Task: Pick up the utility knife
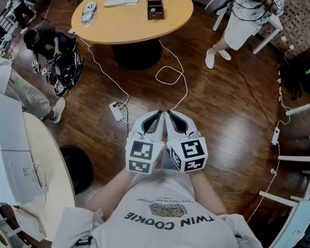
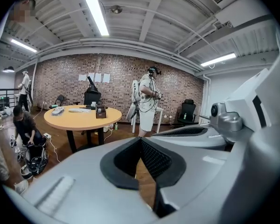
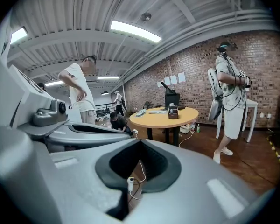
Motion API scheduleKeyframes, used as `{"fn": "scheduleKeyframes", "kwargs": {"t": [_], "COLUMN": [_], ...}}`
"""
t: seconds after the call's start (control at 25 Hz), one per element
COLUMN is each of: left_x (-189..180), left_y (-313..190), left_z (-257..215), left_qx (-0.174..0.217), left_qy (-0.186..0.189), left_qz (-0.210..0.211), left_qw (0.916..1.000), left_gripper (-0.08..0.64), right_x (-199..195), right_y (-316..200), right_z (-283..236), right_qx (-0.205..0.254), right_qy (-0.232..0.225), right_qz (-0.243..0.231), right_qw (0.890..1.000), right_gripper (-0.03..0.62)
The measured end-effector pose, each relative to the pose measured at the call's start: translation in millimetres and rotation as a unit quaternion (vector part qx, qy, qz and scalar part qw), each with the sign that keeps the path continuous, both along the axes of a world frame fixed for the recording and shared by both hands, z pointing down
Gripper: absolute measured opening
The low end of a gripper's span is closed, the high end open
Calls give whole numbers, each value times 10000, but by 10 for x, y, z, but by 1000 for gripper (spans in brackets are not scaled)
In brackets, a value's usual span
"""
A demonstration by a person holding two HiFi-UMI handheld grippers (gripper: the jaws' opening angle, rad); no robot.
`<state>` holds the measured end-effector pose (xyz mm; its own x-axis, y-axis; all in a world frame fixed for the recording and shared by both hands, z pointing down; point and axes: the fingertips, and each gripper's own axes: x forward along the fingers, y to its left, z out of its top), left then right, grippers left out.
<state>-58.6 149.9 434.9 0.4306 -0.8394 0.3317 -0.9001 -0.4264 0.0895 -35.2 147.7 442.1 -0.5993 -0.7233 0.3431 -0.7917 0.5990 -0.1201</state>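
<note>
Fingers [image 1: 147, 124] of left gripper [image 1: 159, 112] and right gripper [image 1: 169, 112] closed, empty, far from table [image 1: 129, 27].

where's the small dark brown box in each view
Head view: small dark brown open box, top centre, on the round tan wooden table.
Left gripper view: the box, left of centre, mid-height.
Right gripper view: the box, right of centre, mid-height.
Shared landmark: that table, under it everywhere.
</note>
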Motion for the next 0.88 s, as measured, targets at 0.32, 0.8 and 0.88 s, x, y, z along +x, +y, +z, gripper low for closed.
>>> {"fn": "scheduleKeyframes", "kwargs": {"t": [0.32,0.8,0.88], "left_x": [259,759,815], "left_y": [-843,-1878,-1987], "left_z": [-15,-38,-50], "left_qx": [8,-15,-15], "left_qy": [-17,-209,-282], "left_qz": [-250,-505,-552], "left_qw": [9997,9985,9981], "left_gripper": [5,5,5], "right_x": [256,753,809], "right_y": [-865,-1898,-2010], "right_z": [-27,-60,-75], "right_qx": [-16,-54,-50], "right_qy": [-81,-147,-170], "right_qz": [-235,-528,-573], "right_qw": [9997,9985,9982], "right_gripper": [0,0,0]}}
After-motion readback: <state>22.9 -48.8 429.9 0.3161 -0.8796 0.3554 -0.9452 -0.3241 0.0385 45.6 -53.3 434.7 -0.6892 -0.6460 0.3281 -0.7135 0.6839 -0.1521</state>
